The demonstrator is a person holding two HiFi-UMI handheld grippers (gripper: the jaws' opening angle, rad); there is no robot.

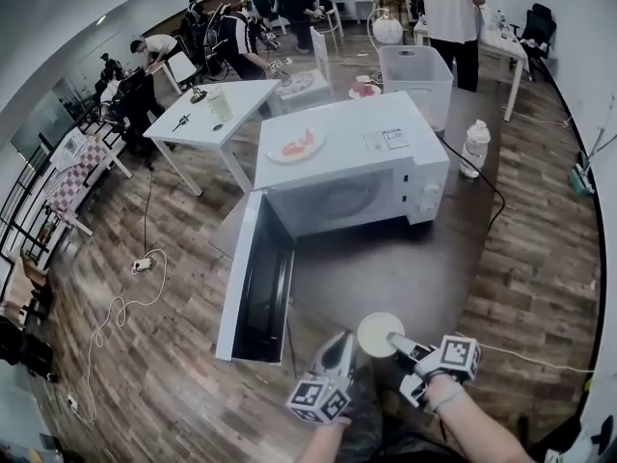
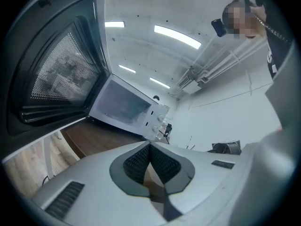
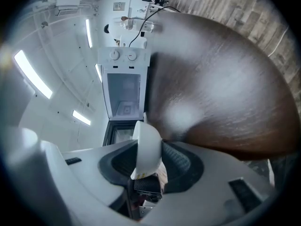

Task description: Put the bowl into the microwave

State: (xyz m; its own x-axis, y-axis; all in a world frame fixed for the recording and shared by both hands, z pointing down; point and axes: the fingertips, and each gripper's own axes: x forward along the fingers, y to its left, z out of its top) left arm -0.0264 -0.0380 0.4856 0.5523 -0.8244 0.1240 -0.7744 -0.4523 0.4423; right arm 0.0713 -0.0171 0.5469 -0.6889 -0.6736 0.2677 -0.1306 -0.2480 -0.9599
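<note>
A white microwave (image 1: 352, 167) stands on a dark brown table (image 1: 386, 268). Its door (image 1: 253, 283) is swung wide open toward me on the left. My right gripper (image 1: 393, 340) is shut on the rim of a small white bowl (image 1: 378, 334), held over the table's near edge in front of the microwave. In the right gripper view the bowl (image 3: 147, 147) sits edge-on between the pads, with the open microwave (image 3: 123, 86) beyond. My left gripper (image 1: 339, 345) hangs just left of the bowl, shut and holding nothing; its view shows the microwave (image 2: 127, 109) and its door (image 2: 56, 74).
A plate of pink food (image 1: 295, 145) lies on top of the microwave. Behind it stand a white bin (image 1: 416, 75) and a water jug (image 1: 475, 148). A white table (image 1: 217, 109) and several people fill the back left. Cables (image 1: 120, 307) trail across the wooden floor.
</note>
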